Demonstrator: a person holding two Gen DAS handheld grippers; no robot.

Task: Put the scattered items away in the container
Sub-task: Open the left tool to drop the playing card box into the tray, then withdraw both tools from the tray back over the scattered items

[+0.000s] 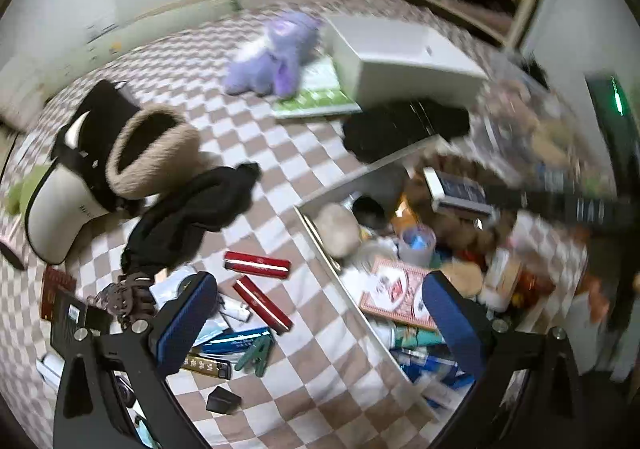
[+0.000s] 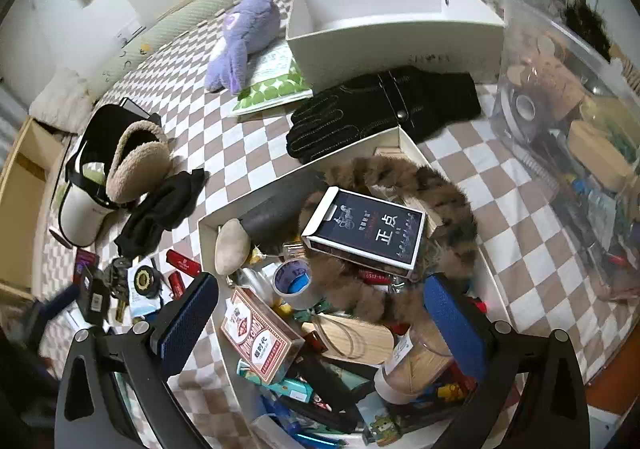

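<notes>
Two grippers hang empty, fingers spread: the right gripper (image 2: 316,313) over the crowded white box (image 2: 256,205) (card packs, tape, fur), the left gripper (image 1: 316,313) above two red cases (image 1: 260,281) scattered on the checkered bedcover (image 1: 312,177) beside it.

A crowded box (image 2: 208,225) is being seen on the bed (image 2: 500,189), with a card pack (image 2: 368,233) lying on a fur piece (image 2: 448,185) inside it. A glove (image 2: 380,105) is lying just behind the box, an empty box (image 2: 400,49) behind that. A plush toy (image 2: 240,37) is resting farther left, a slipper (image 2: 136,161) at far left.
</notes>
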